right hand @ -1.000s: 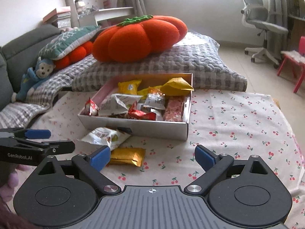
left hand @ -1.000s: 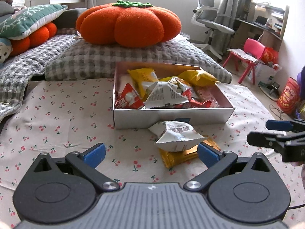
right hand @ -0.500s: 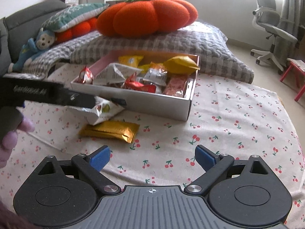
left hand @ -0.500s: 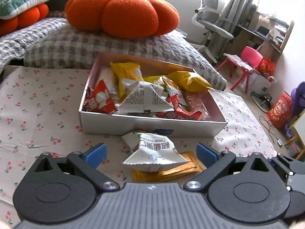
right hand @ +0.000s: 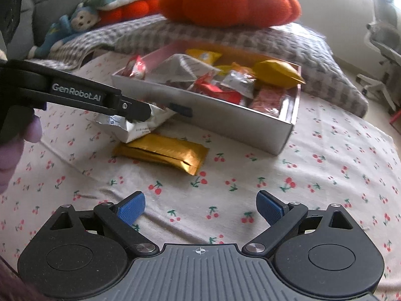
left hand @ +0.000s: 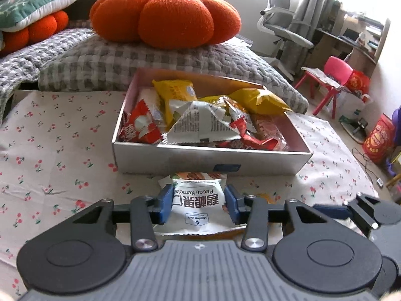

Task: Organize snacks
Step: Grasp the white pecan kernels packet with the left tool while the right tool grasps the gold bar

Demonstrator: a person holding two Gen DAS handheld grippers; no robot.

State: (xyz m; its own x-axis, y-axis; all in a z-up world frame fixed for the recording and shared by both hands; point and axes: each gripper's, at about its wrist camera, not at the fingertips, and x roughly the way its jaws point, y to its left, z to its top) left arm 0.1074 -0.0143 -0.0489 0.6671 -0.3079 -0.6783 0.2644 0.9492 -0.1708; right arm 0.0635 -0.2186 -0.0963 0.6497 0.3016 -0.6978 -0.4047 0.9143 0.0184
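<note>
A white pecan-kernel packet lies in front of the silver snack box on the cherry-print cloth. My left gripper is shut on the packet, blue pads on both its sides; it also shows in the right wrist view on the packet. A gold packet lies flat just beside it, partly under the white packet. The box holds several snack packets. My right gripper is open and empty, low over the cloth, short of the gold packet.
A grey checked cushion with an orange pumpkin pillow lies behind the box. An office chair and a pink stool stand on the floor to the right. The cloth's edge drops off at the right.
My left gripper moved forward and down and closed on the white packet. My right gripper moved lower and closer to the gold packet, still open.
</note>
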